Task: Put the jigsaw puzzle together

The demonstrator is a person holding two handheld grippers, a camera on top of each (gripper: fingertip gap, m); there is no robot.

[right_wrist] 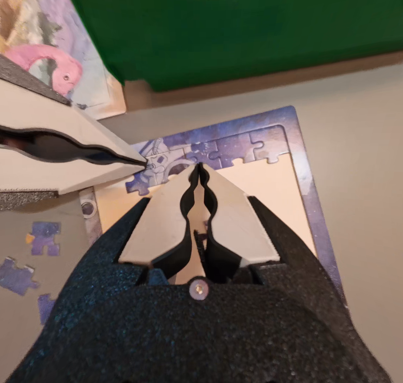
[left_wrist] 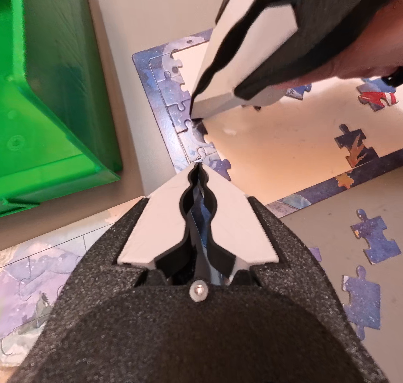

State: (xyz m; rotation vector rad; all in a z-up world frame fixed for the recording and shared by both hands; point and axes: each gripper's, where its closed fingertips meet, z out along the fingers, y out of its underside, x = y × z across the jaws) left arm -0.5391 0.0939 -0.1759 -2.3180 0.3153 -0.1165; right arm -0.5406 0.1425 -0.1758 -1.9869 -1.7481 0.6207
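Left gripper (left_wrist: 198, 165): jaws closed, tips pressing down on the placed row; nothing held.
Right gripper (right_wrist: 199, 164): closed too, pressing the same row (right_wrist: 229, 152).
Puzzle: in its frame tray (right_wrist: 305, 176), loose pieces (left_wrist: 375, 235) beside it.
Risk: uneven pressure could pop neighbouring tabs or slide the tray.

The puzzle tray (right_wrist: 305, 176) lies flat on the desk. It has a dark blue starry rim and a pale, mostly bare middle. A short row of joined blue pieces (right_wrist: 229, 152) sits along its far edge, reaching into the far right corner. More blue starry loose pieces (left_wrist: 375, 239) lie flat on the desk, just outside the tray.
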